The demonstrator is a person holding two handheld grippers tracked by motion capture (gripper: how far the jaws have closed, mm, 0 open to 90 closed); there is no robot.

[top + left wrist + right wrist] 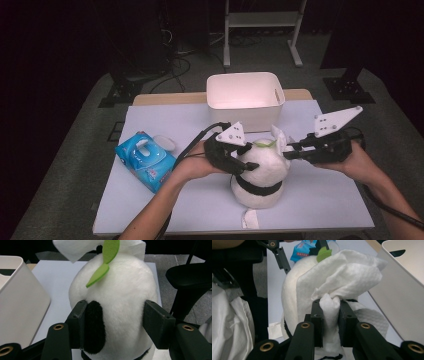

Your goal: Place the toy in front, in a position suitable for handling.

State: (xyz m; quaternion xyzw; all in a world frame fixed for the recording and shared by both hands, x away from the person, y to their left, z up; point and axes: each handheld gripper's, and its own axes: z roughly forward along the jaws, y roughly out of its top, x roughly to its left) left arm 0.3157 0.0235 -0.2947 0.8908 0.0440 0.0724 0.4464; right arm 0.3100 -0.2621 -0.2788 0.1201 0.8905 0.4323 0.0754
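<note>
On a pale table under dim light, a blue tissue pack (145,161) lies at the left, a small white lid (164,142) just beside it. Next comes the left gripper (240,162), held in a person's left hand (192,166) against the side of a white plush toy (260,172) that sits upright near the table's middle, a black band around its lower body. The left gripper view brings what the high view cannot: both pads (157,323) press into the plush (117,302), one against a black patch, and a green felt leaf (102,267) stands on the toy's crown. Those jaws stand about half open, closed on the toy's body. Behind the toy, a white plastic bin (245,102) sits toward the far edge. At the right, the right gripper (286,150) reaches the toy's top with a white wipe (279,139). The right gripper view shows the jaws nearly closed, pinching a bunched fold of the wipe (337,282), which drapes over the toy's head (289,290). That view also shows the tissue pack (304,250) beyond the toy and a small paper tag (274,331) on the table by its base.
</note>
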